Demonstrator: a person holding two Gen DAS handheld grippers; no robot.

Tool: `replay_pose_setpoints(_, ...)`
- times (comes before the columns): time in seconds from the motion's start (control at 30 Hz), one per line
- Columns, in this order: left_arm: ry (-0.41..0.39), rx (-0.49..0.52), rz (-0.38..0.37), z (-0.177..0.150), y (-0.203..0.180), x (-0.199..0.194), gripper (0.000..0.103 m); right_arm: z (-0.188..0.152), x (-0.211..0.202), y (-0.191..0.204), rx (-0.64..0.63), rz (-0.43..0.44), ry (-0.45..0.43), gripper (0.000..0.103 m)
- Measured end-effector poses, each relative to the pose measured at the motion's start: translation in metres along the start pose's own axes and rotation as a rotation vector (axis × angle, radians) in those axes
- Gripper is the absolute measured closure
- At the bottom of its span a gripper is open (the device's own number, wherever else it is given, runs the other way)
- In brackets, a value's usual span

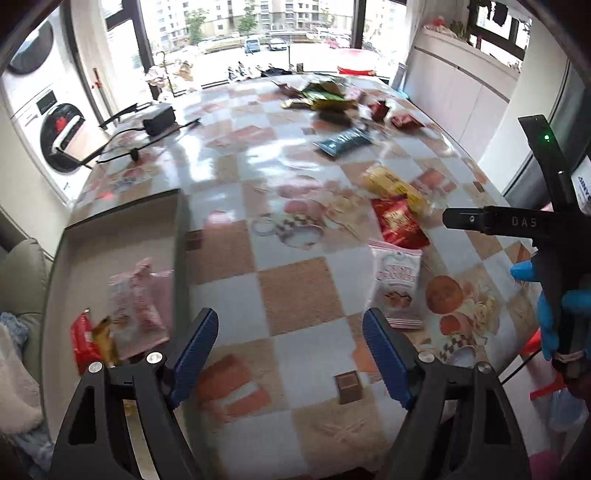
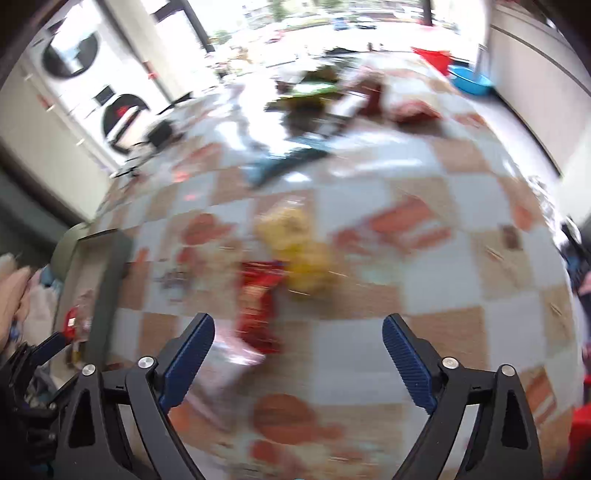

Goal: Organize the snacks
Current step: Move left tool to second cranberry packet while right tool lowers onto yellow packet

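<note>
Checkered tablecloth (image 1: pixel 295 295) ahead: both the left gripper (image 1: pixel 288 354) and right gripper (image 2: pixel 297 354) gape empty; the pink packet (image 1: pixel 397 284) just right of the left gripper looks light and crinkly, best pinched at its sealed edge.

Bright daylight floods tall windows (image 1: pixel 258 33) behind a checkered surface (image 1: pixel 295 280); stacked white laundry machines (image 1: pixel 40 107) stand left, pale cabinets (image 1: pixel 461 85) right.

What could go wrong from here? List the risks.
1. The pink-striped white cookie packet, glossy red packet and yellow packet overlap; grabbing one may drag another.
2. The grey cardboard box sits at the table edge; a nudge could tip it.
3. The right wrist view is blurred; aiming may suffer.
</note>
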State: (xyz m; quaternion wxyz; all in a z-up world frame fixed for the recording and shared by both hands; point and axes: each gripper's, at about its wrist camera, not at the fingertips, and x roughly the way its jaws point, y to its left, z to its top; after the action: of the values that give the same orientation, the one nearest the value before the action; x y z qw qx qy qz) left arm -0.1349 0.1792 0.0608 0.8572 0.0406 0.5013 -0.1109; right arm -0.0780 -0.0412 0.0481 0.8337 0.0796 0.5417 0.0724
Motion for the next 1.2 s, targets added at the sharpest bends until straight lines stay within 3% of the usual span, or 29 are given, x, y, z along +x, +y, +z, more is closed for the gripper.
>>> replay_pose_setpoints(0.13,0.064,-0.003,-0.039,0.011,-0.037,0.027,0.02,-0.018,0.008,-0.052,0.075,-0.072,0.029,0.0)
replay_pose_setpoints(0.2,0.084,-0.002,-0.03,0.015,-0.054,0.038,0.02,-0.025,0.002,-0.056,0.037,-0.116,-0.016,0.0)
replay_pose_setpoints(0.3,0.114,0.024,-0.008,0.018,-0.073,0.055,0.02,-0.031,0.004,-0.054,-0.03,-0.133,-0.031,0.0)
replay_pose_setpoints(0.43,0.148,0.042,0.035,0.017,-0.083,0.074,0.02,-0.04,0.015,-0.045,-0.144,-0.216,-0.046,0.0)
replay_pose_setpoints(0.57,0.107,-0.012,0.069,0.019,-0.073,0.076,0.019,-0.047,0.012,-0.047,-0.156,-0.207,-0.104,0.0)
replay_pose_setpoints(0.73,0.064,-0.135,0.134,0.023,-0.032,0.08,0.018,-0.054,0.011,-0.046,-0.18,-0.194,-0.155,0.0)
replay_pose_setpoints(0.83,0.031,-0.205,0.096,0.02,-0.012,0.086,0.005,-0.052,0.012,-0.046,-0.181,-0.195,-0.155,0.0)
replay_pose_setpoints(0.87,0.022,-0.203,0.108,0.019,-0.009,0.089,0.001,-0.05,0.013,-0.045,-0.181,-0.195,-0.151,0.0)
replay_pose_setpoints(1.0,-0.077,-0.167,0.097,0.013,-0.011,0.09,0.0,-0.047,0.014,-0.045,-0.188,-0.19,-0.131,0.0)
replay_pose_setpoints(1.1,-0.088,-0.166,0.098,0.013,-0.012,0.089,0.0,-0.034,0.018,-0.045,-0.18,-0.184,-0.08,0.0)
replay_pose_setpoints(1.2,-0.095,-0.168,0.098,0.013,-0.012,0.09,0.0,-0.011,0.022,-0.05,-0.104,-0.123,-0.048,0.0)
